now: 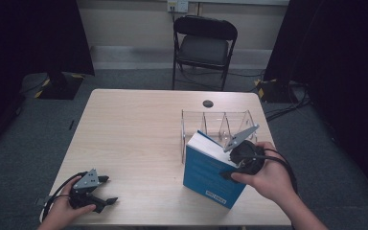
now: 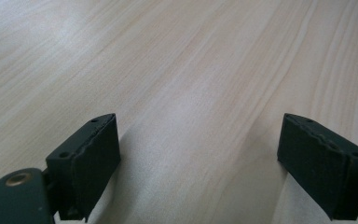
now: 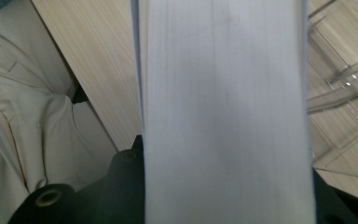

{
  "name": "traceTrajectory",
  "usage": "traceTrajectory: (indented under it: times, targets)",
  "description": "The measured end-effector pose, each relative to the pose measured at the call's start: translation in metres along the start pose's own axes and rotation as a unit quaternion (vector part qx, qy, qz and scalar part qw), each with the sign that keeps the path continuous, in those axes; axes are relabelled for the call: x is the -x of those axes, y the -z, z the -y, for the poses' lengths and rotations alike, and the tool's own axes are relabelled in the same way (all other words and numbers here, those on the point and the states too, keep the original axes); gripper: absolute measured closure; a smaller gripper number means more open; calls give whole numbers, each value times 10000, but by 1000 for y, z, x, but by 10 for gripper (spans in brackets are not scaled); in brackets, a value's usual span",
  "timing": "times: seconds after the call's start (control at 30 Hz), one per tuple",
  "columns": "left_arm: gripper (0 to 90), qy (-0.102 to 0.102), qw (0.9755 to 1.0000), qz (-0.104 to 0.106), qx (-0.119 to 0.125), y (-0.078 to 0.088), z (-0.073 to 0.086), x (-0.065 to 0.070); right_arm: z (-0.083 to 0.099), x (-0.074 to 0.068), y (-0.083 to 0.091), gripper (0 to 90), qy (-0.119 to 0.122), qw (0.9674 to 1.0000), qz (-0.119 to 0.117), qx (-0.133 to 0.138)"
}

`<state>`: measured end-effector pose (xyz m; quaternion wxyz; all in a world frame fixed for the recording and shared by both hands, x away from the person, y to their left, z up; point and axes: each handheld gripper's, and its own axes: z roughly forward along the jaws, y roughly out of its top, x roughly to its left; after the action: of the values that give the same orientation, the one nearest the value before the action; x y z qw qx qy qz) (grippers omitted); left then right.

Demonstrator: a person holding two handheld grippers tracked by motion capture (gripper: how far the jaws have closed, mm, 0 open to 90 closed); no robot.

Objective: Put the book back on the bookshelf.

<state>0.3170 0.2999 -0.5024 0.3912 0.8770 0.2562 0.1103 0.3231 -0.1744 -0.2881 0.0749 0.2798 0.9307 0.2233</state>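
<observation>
Right hand-held gripper gripping blue book upright; keeping it vertical, aligning with clear rack slot; left hand-held gripper resting open on desk.

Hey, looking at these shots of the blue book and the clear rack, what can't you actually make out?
- Right gripper pads: in the right gripper view the book's white page edge covers them.
- Print on the book cover: too small in the high view.
- Rack near side: behind the book in the high view.
- Left gripper: bare table between its open jaws.
</observation>
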Motion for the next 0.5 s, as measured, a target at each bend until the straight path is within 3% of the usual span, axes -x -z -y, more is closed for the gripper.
traceTrajectory:
  times: [0.23, 0.5]
  targets:
    - [125, -5, 10000, 5, -10, 0, 0, 0, -4, 7, 12, 622, -402, 9990, 187, 5]
    - [125, -7, 10000, 4, 3, 0, 0, 0, -15, 18, 5, 622, -686, 9975, 171, 4]
